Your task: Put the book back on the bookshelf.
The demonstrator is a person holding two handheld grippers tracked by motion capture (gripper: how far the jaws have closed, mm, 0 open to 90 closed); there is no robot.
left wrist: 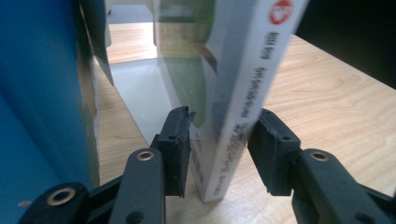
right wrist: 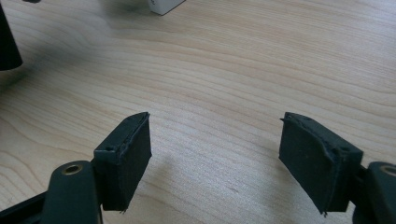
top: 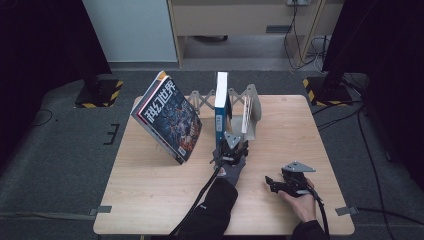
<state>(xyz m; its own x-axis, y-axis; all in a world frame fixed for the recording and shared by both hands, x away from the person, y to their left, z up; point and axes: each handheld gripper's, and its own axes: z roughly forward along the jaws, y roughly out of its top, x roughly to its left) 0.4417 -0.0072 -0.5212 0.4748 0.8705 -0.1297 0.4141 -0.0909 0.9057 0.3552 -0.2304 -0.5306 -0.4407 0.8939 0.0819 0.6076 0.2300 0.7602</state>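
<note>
Left gripper view: left gripper (left wrist: 219, 140) jaws apart w/ a gap either side of the white book (left wrist: 243, 93), standing in the rack (top: 252, 117) right of the blue book (top: 220, 107), prob just placed. Next: back out toward near edge, plenty of bare table (top: 150, 200). Right gripper (right wrist: 215, 154) open, empty

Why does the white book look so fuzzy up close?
In the left gripper view the white book sits too near the camera, so its print blurs, and the blue book smears too; in the right gripper view the table shows sharp grain and soft jaw shadows.
</note>
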